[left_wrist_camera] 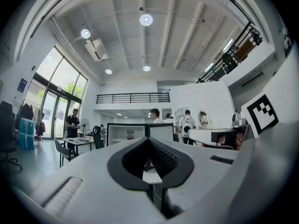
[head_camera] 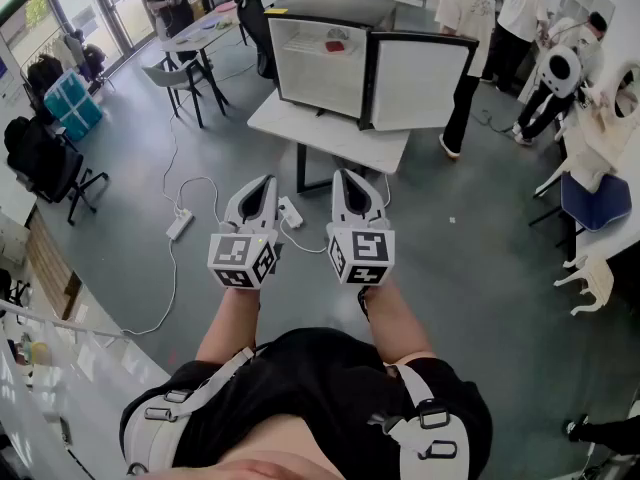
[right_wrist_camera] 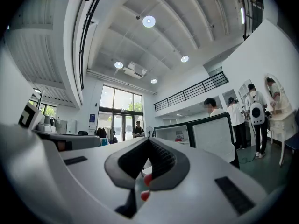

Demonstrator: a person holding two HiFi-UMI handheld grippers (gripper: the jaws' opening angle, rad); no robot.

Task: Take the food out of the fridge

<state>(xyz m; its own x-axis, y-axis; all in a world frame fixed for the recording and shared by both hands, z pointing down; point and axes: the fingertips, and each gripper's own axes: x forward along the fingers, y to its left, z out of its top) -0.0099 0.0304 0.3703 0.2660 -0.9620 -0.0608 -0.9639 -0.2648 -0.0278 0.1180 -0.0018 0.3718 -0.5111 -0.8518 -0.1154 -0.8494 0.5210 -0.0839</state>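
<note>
A small black fridge [head_camera: 322,56] stands on a white table [head_camera: 335,136] ahead of me, its door [head_camera: 420,80] swung open to the right. On its upper shelf lies a red food item [head_camera: 337,45], too small to make out further. My left gripper [head_camera: 268,181] and right gripper [head_camera: 343,175] are held side by side over the floor, well short of the table. Both point level toward the fridge, and both are shut and hold nothing. The left gripper view shows the fridge [left_wrist_camera: 126,135] far beyond the closed tips [left_wrist_camera: 149,140]. In the right gripper view the open door [right_wrist_camera: 212,136] is right of the tips [right_wrist_camera: 149,141].
A power strip [head_camera: 180,225] and white cables [head_camera: 205,190] lie on the grey floor between me and the table. A desk with a chair [head_camera: 178,78] stands at the left. Several people [head_camera: 467,28] stand behind and right of the fridge. White chairs [head_camera: 590,203] line the right side.
</note>
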